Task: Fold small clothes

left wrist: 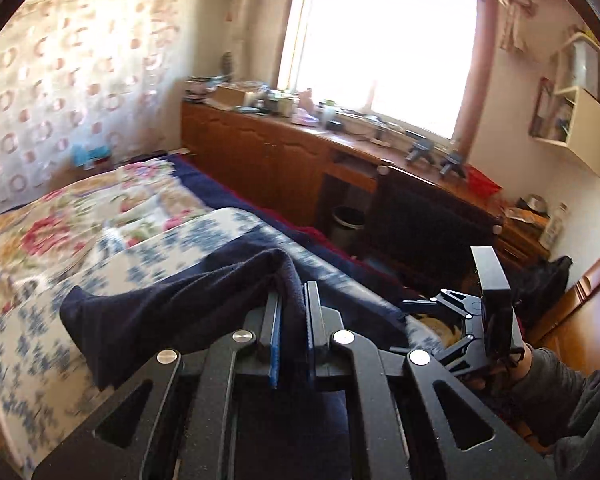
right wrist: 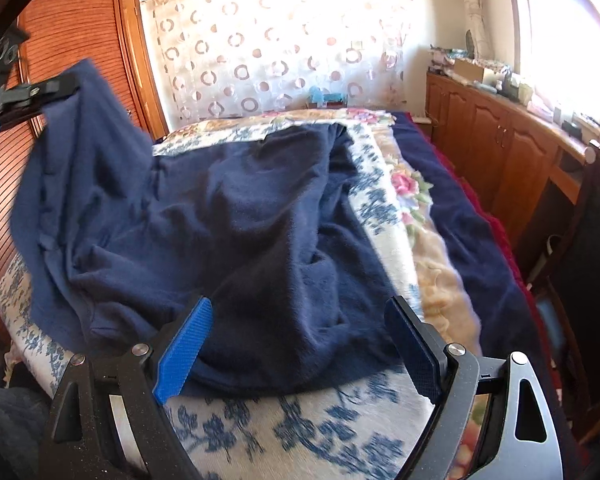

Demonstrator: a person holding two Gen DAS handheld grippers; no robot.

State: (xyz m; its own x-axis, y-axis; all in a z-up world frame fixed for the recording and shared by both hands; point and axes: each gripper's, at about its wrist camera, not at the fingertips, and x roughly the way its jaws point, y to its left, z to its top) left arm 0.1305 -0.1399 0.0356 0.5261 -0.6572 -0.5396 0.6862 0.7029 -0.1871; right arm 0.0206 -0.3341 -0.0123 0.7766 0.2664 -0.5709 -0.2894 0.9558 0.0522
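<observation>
- Left gripper (left wrist: 293, 312), bottom centre of the left wrist view: jaws nearly closed, pinching a fold of the navy garment (left wrist: 172, 304) between the blue pads. Cloth drapes from the grip toward the lower left of the frame, lifted off the bed.
- Right gripper (right wrist: 300, 344), bottom of the right wrist view: jaws wide apart, nothing between them. Blue pad (right wrist: 184, 354) on one finger touches or just overlaps the near hem of the garment; cannot tell which.
- Navy garment (right wrist: 260, 220) lies spread across the middle of the right wrist view on a blue-and-white floral cover (right wrist: 300, 432). Its left part is raised toward the upper left of that frame, where the left gripper (right wrist: 56, 90) pinches its edge.
- Right gripper also appears at the right of the left wrist view (left wrist: 476, 320), held by a hand in a grey sleeve (left wrist: 572, 396).
- Bed (left wrist: 60, 216): flowered blanket beyond the cover, dark blue blanket (right wrist: 460, 200) along the window side.
- Wooden cabinet (left wrist: 260, 148) runs under the bright window (left wrist: 384, 40), its top cluttered.
- Patterned curtain (right wrist: 268, 52) behind the bed; wooden wardrobe (right wrist: 76, 28) at upper left of the right wrist view.
- Left wrist view shows motion blur on the bedding.
</observation>
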